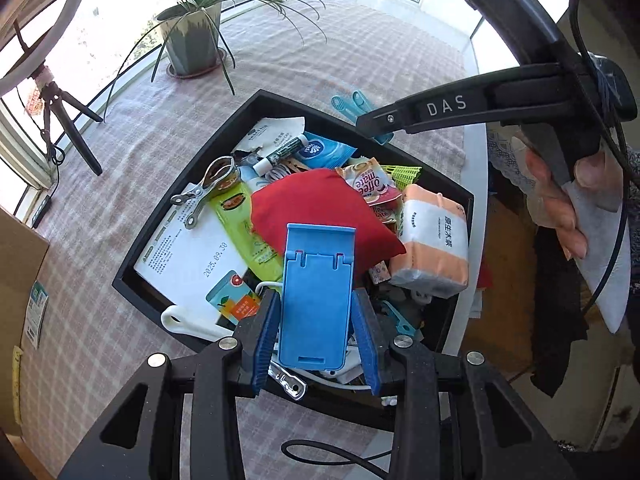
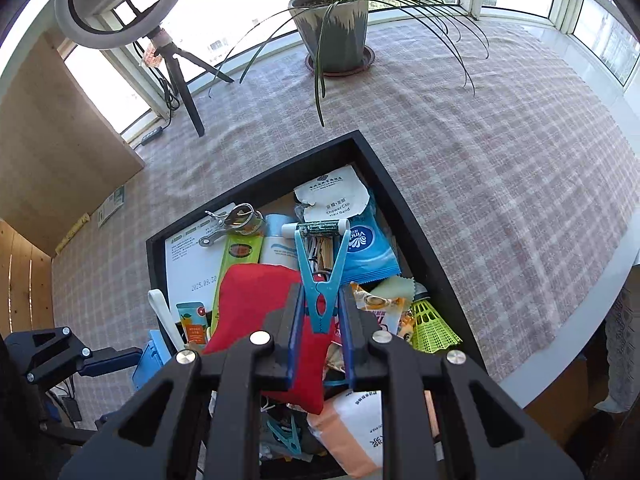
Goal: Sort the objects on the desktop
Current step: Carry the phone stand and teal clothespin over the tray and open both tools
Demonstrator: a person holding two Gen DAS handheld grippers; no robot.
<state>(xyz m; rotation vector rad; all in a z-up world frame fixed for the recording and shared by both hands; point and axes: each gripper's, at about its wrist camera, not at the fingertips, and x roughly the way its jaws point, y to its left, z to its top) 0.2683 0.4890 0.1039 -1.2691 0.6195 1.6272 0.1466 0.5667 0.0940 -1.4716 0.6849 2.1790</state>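
Observation:
My left gripper (image 1: 316, 312) is shut on a blue phone stand (image 1: 316, 292) and holds it above the near end of a black tray (image 1: 224, 136) full of small items. My right gripper (image 2: 320, 320) is shut on a light blue clothespin (image 2: 320, 280) and holds it over the tray's (image 2: 404, 204) middle. In the tray lie a red cloth pouch (image 1: 320, 204), an orange tissue pack (image 1: 434, 240), a metal clip (image 1: 208, 184), a blue wipes pack (image 2: 368, 248) and a yellow-green shuttlecock (image 2: 432, 328). The right gripper also shows in the left wrist view (image 1: 368, 124).
A potted plant (image 2: 332, 28) stands at the far side of the checked tablecloth (image 2: 500, 168). A ring light on a tripod (image 2: 120, 4) stands far left, by a cardboard box (image 2: 60, 140). The table edge (image 2: 592, 308) runs along the right.

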